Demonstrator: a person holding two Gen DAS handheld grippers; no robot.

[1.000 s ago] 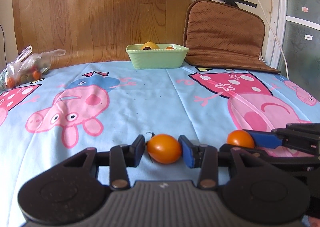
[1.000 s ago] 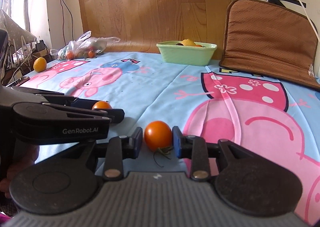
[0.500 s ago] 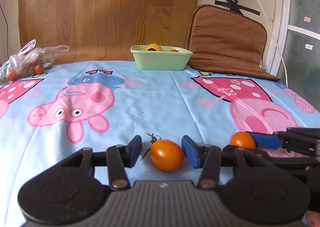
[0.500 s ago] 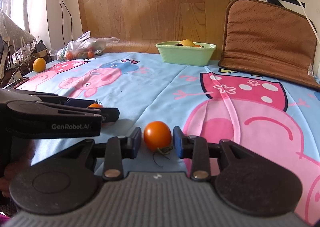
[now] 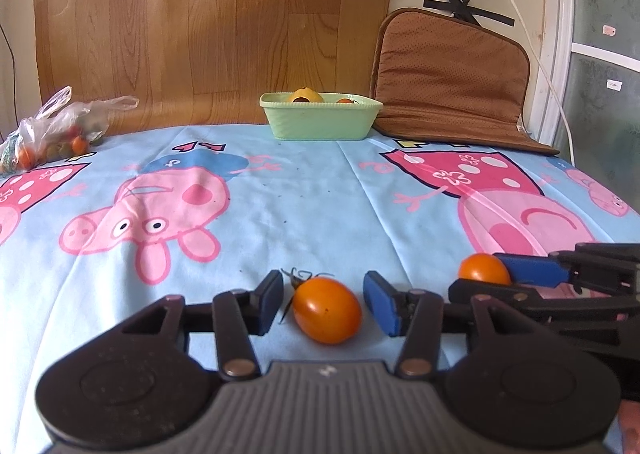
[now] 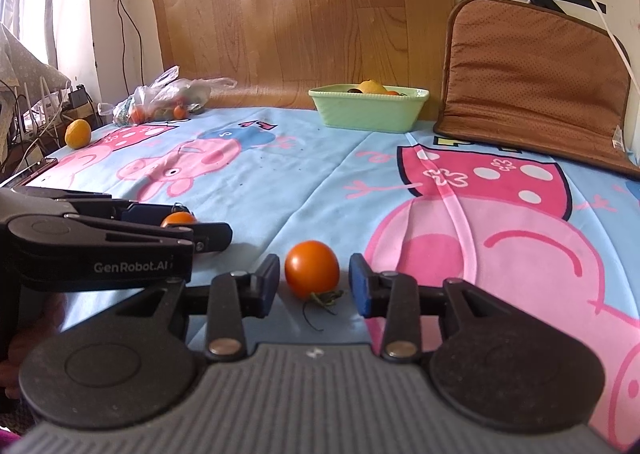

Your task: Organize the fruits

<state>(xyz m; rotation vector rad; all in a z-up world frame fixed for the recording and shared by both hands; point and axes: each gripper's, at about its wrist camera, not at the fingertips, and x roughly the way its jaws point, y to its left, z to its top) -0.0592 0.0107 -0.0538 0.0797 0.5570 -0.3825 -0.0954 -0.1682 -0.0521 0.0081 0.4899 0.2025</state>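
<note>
An orange cherry tomato (image 5: pixel 327 310) with a dry stem lies on the blue cartoon cloth between the open fingers of my left gripper (image 5: pixel 323 304), with gaps on both sides. A second orange tomato (image 6: pixel 312 269) lies between the open fingers of my right gripper (image 6: pixel 314 286), also untouched. Each gripper shows in the other's view, the right one (image 5: pixel 532 274) beside its tomato (image 5: pixel 483 269), the left one (image 6: pixel 192 223) around its tomato (image 6: pixel 179 218). A pale green tub (image 5: pixel 320 121) with fruit inside stands at the far edge.
A clear plastic bag of small fruit (image 5: pixel 52 133) lies at the far left. A loose yellow-orange fruit (image 6: pixel 77 133) sits near the left edge. A brown cushion (image 5: pixel 452 81) leans on the wall at the back right. A wooden board stands behind the tub.
Both grippers have opened: the left one let go of its tomato, which now rests on the cloth, and the right one's fingers have spread away from its tomato.
</note>
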